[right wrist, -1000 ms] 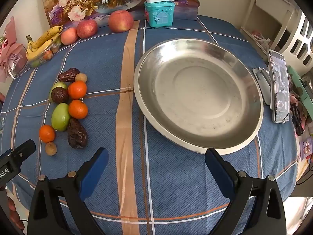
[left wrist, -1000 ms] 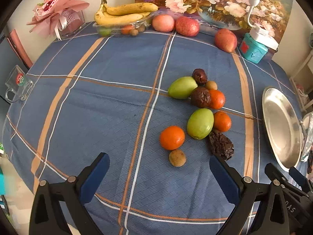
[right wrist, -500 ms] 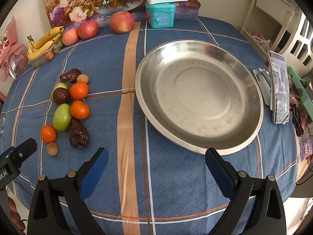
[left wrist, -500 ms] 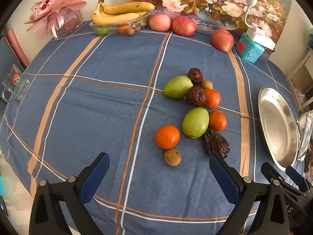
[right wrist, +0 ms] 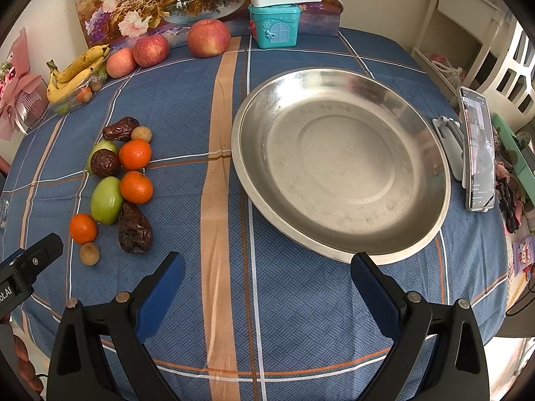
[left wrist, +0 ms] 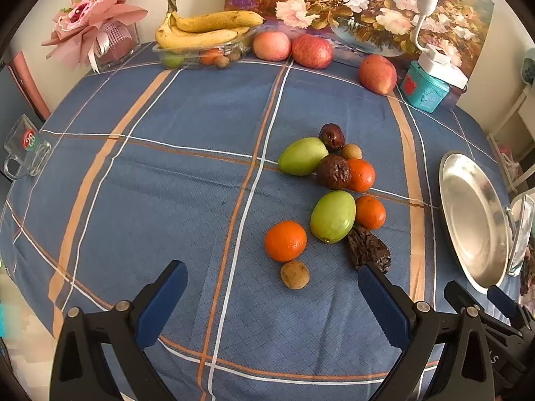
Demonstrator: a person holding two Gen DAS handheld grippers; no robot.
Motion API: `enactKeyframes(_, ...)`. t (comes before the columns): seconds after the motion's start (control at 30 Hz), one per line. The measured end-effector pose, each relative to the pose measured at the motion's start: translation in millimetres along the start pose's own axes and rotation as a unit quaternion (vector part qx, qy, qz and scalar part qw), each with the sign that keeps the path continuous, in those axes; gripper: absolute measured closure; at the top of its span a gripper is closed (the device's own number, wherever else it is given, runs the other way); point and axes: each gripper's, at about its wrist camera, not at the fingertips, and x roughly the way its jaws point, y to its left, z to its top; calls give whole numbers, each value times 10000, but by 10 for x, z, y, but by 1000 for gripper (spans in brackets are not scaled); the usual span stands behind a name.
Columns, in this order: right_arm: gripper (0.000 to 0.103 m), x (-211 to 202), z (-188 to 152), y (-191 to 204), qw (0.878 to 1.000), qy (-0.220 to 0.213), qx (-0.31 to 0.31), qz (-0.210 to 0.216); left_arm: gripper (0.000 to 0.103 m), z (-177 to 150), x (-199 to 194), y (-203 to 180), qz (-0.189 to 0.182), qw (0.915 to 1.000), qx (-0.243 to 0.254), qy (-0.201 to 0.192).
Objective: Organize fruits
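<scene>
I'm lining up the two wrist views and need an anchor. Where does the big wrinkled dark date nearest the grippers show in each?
Left wrist: the wrinkled date lies right of centre, just beyond the right finger's tip.
Right wrist: it lies at lower left.
Shared landmark: the green fruit touching it.

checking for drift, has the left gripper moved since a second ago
Yes. The left gripper moved toward the fruit; the near orange sits lower in its view.

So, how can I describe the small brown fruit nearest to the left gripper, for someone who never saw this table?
Find the fruit cluster on the blue tablecloth, left of the metal plate. At its near edge lies a small round tan-brown fruit, just below an orange. It is dull, and the smallest fruit there.
</scene>
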Motion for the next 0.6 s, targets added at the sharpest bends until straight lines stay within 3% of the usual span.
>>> enactKeyframes(0.6,4,54,50,-17,9999,55,24,95,0,15,10,10,58,10000,-9,-42)
